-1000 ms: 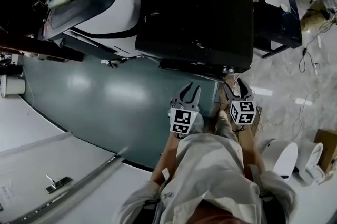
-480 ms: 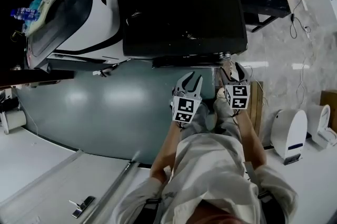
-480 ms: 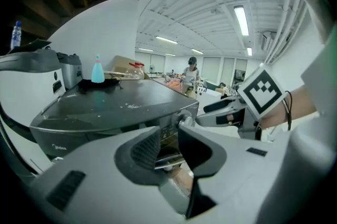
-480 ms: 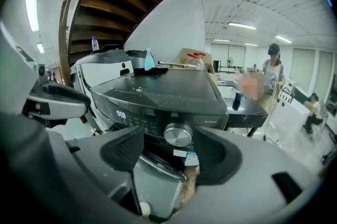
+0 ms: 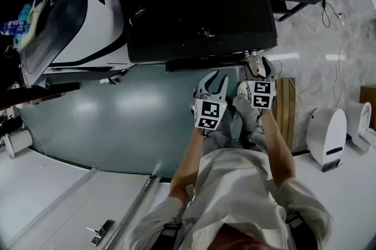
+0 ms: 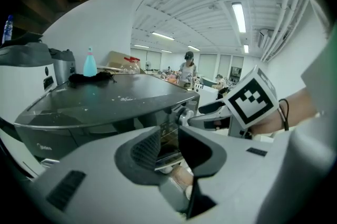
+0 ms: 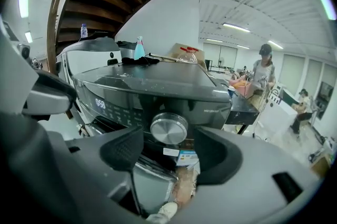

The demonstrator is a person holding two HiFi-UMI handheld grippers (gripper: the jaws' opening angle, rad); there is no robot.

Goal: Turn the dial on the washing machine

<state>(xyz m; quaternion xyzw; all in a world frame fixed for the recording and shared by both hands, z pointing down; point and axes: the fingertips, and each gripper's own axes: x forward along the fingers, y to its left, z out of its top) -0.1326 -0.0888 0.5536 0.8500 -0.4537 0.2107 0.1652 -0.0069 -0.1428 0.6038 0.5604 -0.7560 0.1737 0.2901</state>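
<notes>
Right gripper (image 7: 167,154) has neared the dial (image 7: 168,128) (fingers (image 7: 124,149) opening wider, gripping nothing).

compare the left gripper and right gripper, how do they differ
The right gripper stands wide, its jaws having just been opening; the left gripper shows a narrower gap. The right gripper frames the dial, untouched; the left gripper frames no dial. Both are empty, facing the washing machine.

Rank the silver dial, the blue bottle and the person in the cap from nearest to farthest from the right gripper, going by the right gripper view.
1. The silver dial: straight ahead, on the washing machine front panel.
2. The blue bottle: on the machine's top, left of centre.
3. The person in the cap: far right, across the room behind the machine.
</notes>
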